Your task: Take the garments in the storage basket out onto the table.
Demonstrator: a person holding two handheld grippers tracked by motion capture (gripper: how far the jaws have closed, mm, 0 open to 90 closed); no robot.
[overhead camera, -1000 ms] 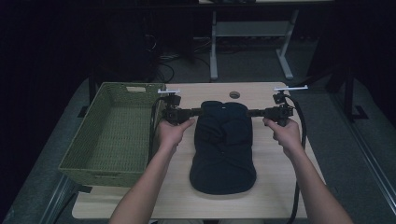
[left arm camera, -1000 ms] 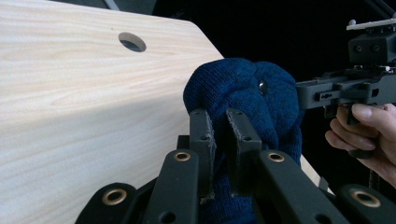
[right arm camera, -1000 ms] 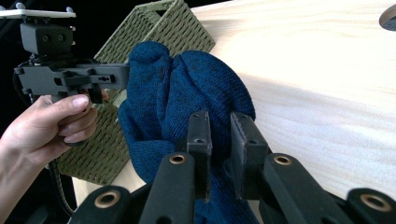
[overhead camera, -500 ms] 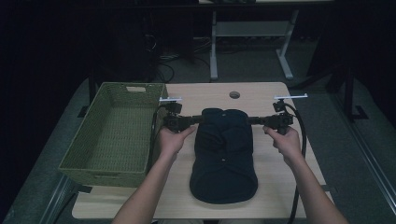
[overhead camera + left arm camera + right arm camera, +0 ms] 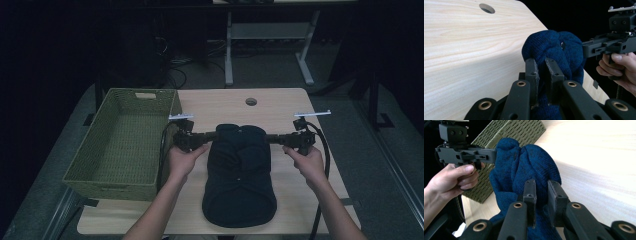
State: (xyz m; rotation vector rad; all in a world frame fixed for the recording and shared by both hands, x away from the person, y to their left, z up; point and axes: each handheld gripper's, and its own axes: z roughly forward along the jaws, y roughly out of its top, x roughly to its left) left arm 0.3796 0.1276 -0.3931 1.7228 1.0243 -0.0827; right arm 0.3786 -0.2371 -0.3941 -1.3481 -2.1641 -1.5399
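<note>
Where seen from above, pinched at opposite far corners: navy knit garment [image 5: 240,175] on counter [image 5: 285,102], beside basket [image 5: 125,145]. Left hand-held gripper [image 5: 541,65] clamped on fabric. Right hand-held gripper [image 5: 542,187] likewise, probably for folding evenly.

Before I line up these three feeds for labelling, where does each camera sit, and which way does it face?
High view: fixed above the person's side, looking forward and down on the table; both forearms, left tool, right tool.
Left gripper view: rides the left tool, looking across the blue knitted garment to the right hand.
Right gripper view: rides the right tool, facing the green basket and left hand.
Both gripper views share the garment, pinched from opposite sides.
</note>
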